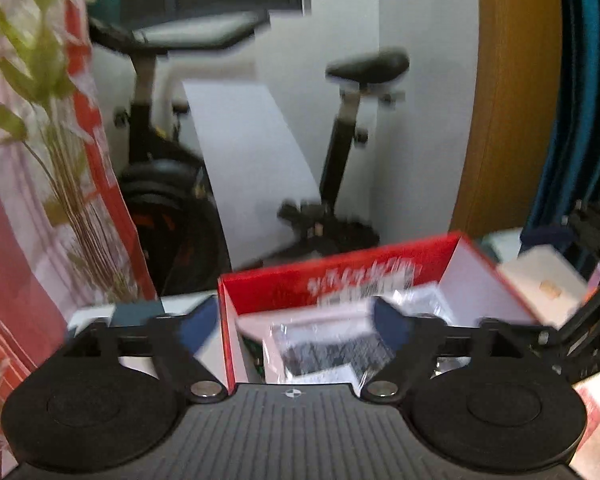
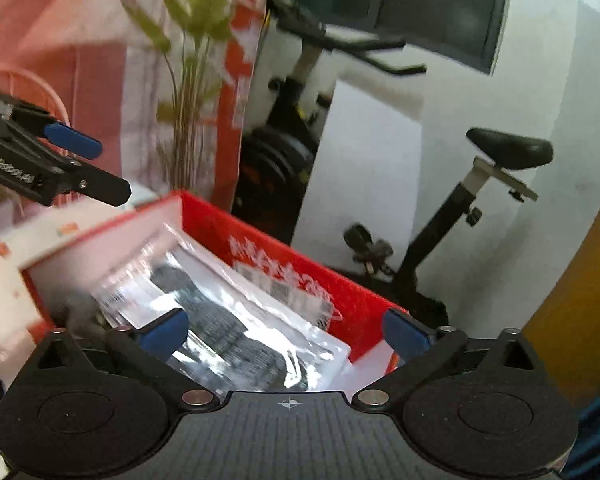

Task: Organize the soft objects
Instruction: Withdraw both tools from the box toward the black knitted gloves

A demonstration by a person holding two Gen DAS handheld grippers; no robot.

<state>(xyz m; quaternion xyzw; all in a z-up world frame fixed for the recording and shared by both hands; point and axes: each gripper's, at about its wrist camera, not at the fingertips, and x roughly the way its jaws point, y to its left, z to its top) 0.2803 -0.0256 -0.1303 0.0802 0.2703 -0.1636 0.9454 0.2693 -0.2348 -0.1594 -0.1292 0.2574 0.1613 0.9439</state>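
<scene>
Right wrist view shows the plastic-wrapped dark soft item (image 2: 228, 320) lying inside the red box (image 2: 300, 276) at lower centre, with the right hand-held gripper (image 2: 288, 330) spread wide and empty above it. The left hand-held gripper (image 1: 296, 320) is likewise released, so this placing step looks finished. The next move likely calls for finding another soft item, none clearly in view.

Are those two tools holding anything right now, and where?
Nothing. The left tool and right tool both stand open above the plastic packet lying in the red box.

An exercise bike (image 1: 340, 152) stands behind, beside a leafy plant (image 2: 188, 60).
</scene>
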